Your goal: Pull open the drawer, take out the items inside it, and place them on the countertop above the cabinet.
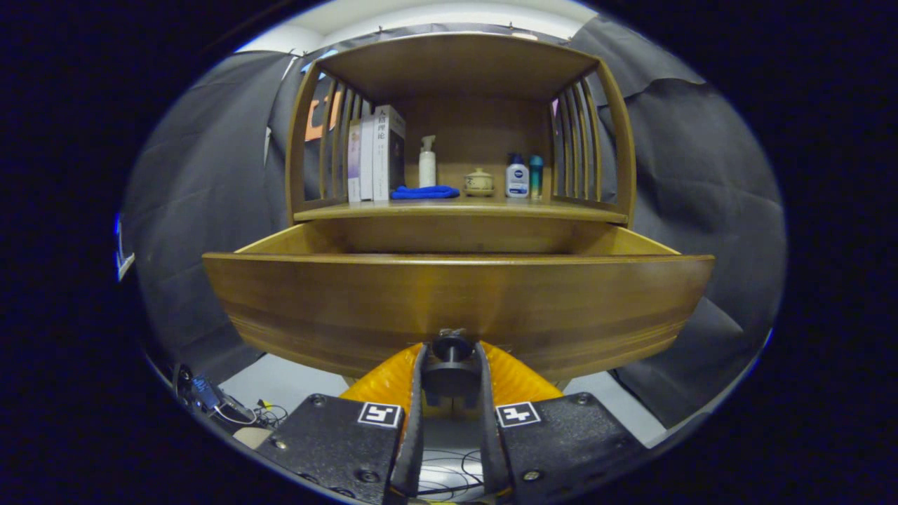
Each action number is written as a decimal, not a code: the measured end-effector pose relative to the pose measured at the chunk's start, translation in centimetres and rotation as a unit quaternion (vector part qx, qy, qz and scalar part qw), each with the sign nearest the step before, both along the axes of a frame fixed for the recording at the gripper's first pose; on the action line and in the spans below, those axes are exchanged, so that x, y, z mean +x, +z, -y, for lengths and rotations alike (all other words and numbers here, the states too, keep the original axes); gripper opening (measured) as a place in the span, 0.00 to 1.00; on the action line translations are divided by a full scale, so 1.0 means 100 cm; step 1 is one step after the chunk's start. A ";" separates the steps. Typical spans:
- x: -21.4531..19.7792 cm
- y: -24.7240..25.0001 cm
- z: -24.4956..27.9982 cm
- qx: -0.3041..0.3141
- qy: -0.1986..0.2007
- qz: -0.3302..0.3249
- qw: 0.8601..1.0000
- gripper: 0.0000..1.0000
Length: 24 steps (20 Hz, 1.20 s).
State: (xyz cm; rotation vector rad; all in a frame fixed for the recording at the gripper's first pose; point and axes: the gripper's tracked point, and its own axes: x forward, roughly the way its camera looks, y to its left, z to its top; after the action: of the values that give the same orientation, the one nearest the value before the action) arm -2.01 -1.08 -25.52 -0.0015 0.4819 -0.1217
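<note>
tongs (451, 365) clamped on the dark knob (451, 348), one finger on each side of it, right at the drawer (456, 301) front. drawer stands pulled out from the cabinet, its inside hidden behind the front panel. beyond, on the table (459, 208): books (377, 154), blue cloth (424, 191), spray bottle (427, 162), small pot (479, 182), two bottles (523, 176).

Hand-held gripper (451, 375) clamped on drawer knob (451, 348), drawer (456, 308) pulled out below countertop (456, 208), books (379, 154) left.
</note>
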 end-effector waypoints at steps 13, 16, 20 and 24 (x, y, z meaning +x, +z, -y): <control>-0.028 0.007 -0.014 0.056 0.053 -0.082 0.994 0.52; -0.038 0.039 -0.025 0.079 0.089 -0.091 0.989 0.79; -0.041 0.079 -0.021 0.069 0.098 -0.099 0.988 0.89; -0.018 0.117 -0.035 0.075 0.135 -0.077 0.985 0.97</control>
State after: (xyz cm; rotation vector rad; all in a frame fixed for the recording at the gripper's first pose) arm -3.81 2.42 -13.81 0.0717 0.6406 0.1830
